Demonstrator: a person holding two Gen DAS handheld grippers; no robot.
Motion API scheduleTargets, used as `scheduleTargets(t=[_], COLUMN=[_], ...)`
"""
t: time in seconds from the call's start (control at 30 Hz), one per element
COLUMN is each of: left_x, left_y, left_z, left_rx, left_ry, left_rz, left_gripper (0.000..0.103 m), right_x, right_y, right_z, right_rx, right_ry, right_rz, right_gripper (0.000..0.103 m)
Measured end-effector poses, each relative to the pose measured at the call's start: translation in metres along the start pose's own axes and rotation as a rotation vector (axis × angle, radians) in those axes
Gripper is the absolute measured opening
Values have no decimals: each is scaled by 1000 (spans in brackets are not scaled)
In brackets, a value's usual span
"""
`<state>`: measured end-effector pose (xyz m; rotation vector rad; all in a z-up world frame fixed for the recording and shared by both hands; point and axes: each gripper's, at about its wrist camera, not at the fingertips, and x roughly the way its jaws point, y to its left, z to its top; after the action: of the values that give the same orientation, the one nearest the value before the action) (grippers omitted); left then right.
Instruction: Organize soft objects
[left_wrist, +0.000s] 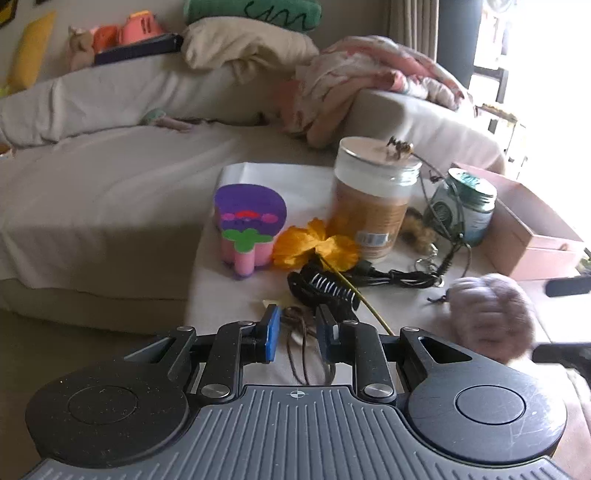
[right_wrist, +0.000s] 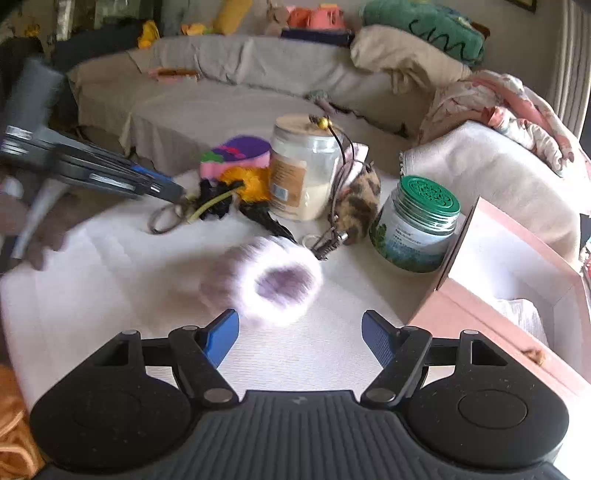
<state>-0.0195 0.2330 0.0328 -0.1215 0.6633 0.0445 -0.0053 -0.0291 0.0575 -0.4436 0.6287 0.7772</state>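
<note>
A fluffy lilac scrunchie (right_wrist: 273, 284) lies blurred on the white table cloth (right_wrist: 110, 295), just ahead of my right gripper (right_wrist: 301, 332), which stands wide open with nothing between its blue pads. In the left wrist view the same scrunchie (left_wrist: 491, 317) sits at the right. My left gripper (left_wrist: 300, 332) hovers low over thin brown hair ties (left_wrist: 299, 354); its jaws stand a narrow gap apart and the loops lie between and under them, with no visible pinch. A purple-and-pink plush toy (left_wrist: 249, 225), an orange fabric flower (left_wrist: 314, 245) and a leopard-print scrunchie (right_wrist: 362, 206) lie farther back.
A tan-labelled jar (left_wrist: 373, 199) and a green-lidded jar (right_wrist: 417, 225) stand mid-table, with a black claw clip (left_wrist: 325, 291) and black cable (left_wrist: 399, 277) in front. An open pink box (right_wrist: 517, 295) borders the right. A covered sofa (left_wrist: 110, 177) with cushions lies behind.
</note>
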Motion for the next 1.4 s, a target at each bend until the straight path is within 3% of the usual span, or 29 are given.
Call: scheduleTargets(t=[0.17,0.37,0.47,0.63,0.9,1.23,1.4], left_x=[23,36,38,34,31,-10,-14], left_y=[0,1,0,-14,-17,-27,-33], left_z=[9,11,11,5,2,-28,-34], left_rx=[21,67,70,160,166,146,145], left_ry=[38,47,60,67,66,89,84], left_rz=[24,91,63,7,12,-14,-4], left_gripper=[27,34,35,35,33,33,33], right_x=[-14,-12,-7,-1,-4,-17,20], right_y=[0,-2,-7,-13,-1,15,15], right_z=[-10,-22,-29,-40,-48,-11,26], right_rx=[42,67,103,160,126,53,105], right_ry=[-72,-77,-59,-40,-62,-163,-91], right_rz=[30,7,-6,-2,0,7,-19], right_gripper=[74,74,74,74,74,75,75])
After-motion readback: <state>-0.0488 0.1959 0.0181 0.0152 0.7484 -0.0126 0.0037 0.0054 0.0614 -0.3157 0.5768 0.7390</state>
